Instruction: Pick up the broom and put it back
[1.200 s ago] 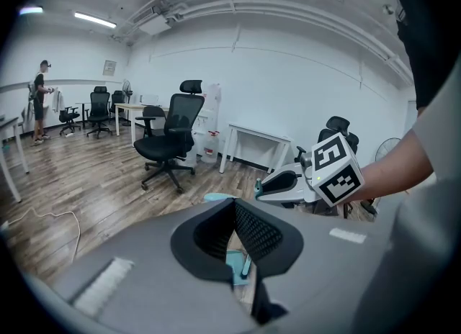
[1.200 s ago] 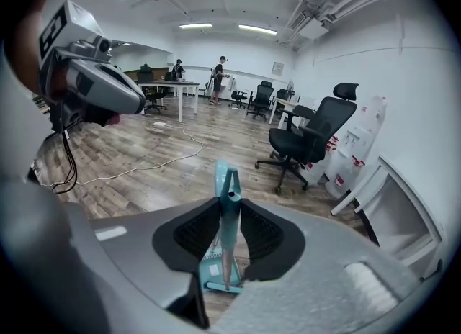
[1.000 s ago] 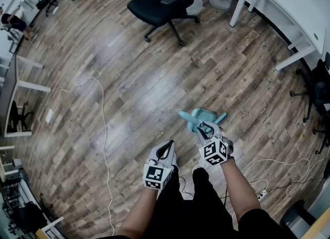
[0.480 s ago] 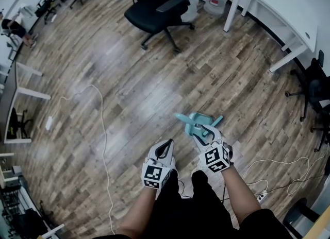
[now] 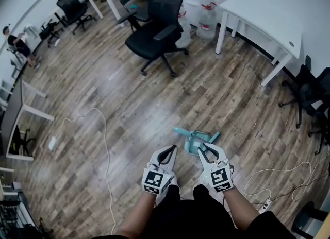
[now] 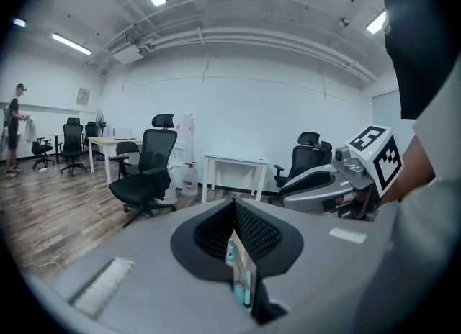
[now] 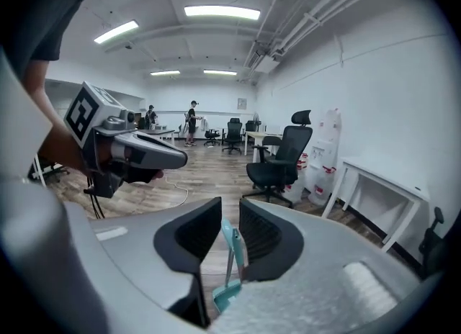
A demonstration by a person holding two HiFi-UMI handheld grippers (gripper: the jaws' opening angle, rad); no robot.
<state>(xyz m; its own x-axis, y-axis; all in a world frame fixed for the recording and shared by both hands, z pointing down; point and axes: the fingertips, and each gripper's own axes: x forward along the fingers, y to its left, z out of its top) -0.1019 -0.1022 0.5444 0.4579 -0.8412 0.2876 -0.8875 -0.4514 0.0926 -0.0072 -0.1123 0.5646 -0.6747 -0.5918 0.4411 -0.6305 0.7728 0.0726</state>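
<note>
A teal broom and dustpan set [image 5: 193, 140] sits on the wooden floor just ahead of both grippers. My right gripper [image 5: 208, 150] hangs above its near side, jaws closing with a gap still between them. In the right gripper view the teal handle [image 7: 230, 253] shows through that gap, and I see no pad pressing on it. My left gripper [image 5: 166, 153] is to the left of the set, fingertips together and holding nothing. In the left gripper view only a thin teal sliver [image 6: 245, 282] shows between the jaws.
A black office chair [image 5: 154, 32] stands further out, with water bottles [image 5: 206, 19] and a white table [image 5: 263, 11] behind it. A white cable [image 5: 105, 140] runs along the floor at left. A power strip with cables [image 5: 263, 194] lies at right, near more chairs [image 5: 309, 94].
The right gripper has drawn back from over the dustpan set toward my body. Both grippers sit lower in the view. The view has tilted up and shows more of the room.
</note>
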